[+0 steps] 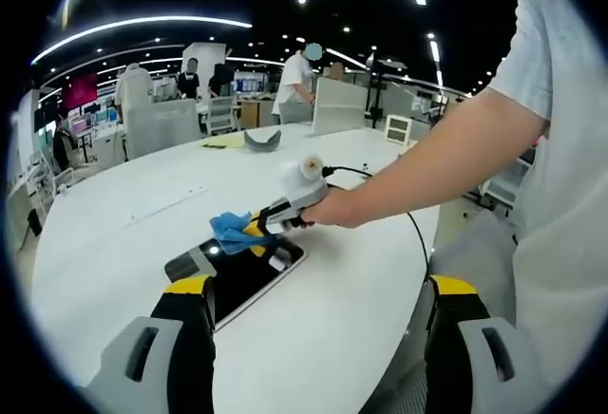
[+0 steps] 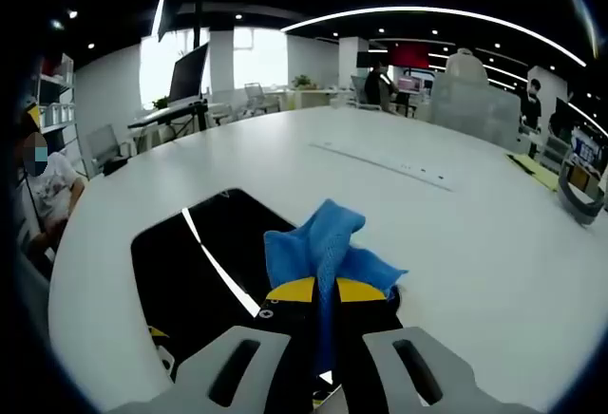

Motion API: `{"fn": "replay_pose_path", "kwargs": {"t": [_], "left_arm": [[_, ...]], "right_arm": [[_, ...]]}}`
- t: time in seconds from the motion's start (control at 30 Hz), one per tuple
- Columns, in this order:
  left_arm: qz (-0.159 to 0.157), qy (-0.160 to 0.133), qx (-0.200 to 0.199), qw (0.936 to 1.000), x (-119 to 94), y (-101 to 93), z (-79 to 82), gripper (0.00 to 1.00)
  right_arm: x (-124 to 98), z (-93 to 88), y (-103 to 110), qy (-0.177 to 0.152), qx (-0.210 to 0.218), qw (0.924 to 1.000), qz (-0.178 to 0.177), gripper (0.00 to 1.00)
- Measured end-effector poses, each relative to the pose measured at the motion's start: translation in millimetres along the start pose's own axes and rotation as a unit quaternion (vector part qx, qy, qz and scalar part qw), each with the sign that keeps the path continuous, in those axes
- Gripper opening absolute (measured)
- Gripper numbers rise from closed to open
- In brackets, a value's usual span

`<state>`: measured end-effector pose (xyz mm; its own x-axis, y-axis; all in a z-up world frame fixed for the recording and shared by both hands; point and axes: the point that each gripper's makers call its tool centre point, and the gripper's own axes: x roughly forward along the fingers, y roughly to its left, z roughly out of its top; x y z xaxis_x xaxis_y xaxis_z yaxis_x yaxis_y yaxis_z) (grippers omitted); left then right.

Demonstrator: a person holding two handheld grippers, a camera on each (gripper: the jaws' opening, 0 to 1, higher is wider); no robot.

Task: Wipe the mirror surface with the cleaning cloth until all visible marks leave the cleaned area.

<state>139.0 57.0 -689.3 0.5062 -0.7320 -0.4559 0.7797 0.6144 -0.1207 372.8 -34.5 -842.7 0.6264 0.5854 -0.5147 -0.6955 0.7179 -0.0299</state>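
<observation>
My right tool (image 2: 318,292) pinches the blue cloth (image 2: 323,243) over the mirror (image 2: 190,272) flat on the worktop (image 2: 456,215); left tool (image 1: 318,291) open. The loosely bunched cloth may slip, I think.

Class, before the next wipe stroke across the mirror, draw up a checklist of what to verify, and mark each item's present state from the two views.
1. Blue cloth clamped in right gripper: ok.
2. Cloth over the mirror: ok.
3. Cloth pressed flat on the glass: cannot tell.
4. Mirror lying flat on the white table: ok.
5. Left gripper open, off the mirror: ok.
6. Marks remaining on the mirror: cannot tell.
</observation>
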Motion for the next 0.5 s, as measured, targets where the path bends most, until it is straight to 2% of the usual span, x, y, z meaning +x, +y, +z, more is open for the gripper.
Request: {"fn": "replay_pose_path", "kwargs": {"t": [0.27, 0.5], "left_arm": [[0.013, 0.0, 0.007, 0.9999, -2.4, 11.1, 2.1, 0.92], [0.013, -0.001, 0.011, 0.9999, -0.9, 8.6, 0.8, 0.92]], "right_arm": [[-9.9, -6.5, -7.2, 0.003, 0.005, 0.9998, -0.016, 0.01], [-15.5, -9.6, -10.7, 0.001, 0.012, 0.9995, -0.03, 0.01]]}}
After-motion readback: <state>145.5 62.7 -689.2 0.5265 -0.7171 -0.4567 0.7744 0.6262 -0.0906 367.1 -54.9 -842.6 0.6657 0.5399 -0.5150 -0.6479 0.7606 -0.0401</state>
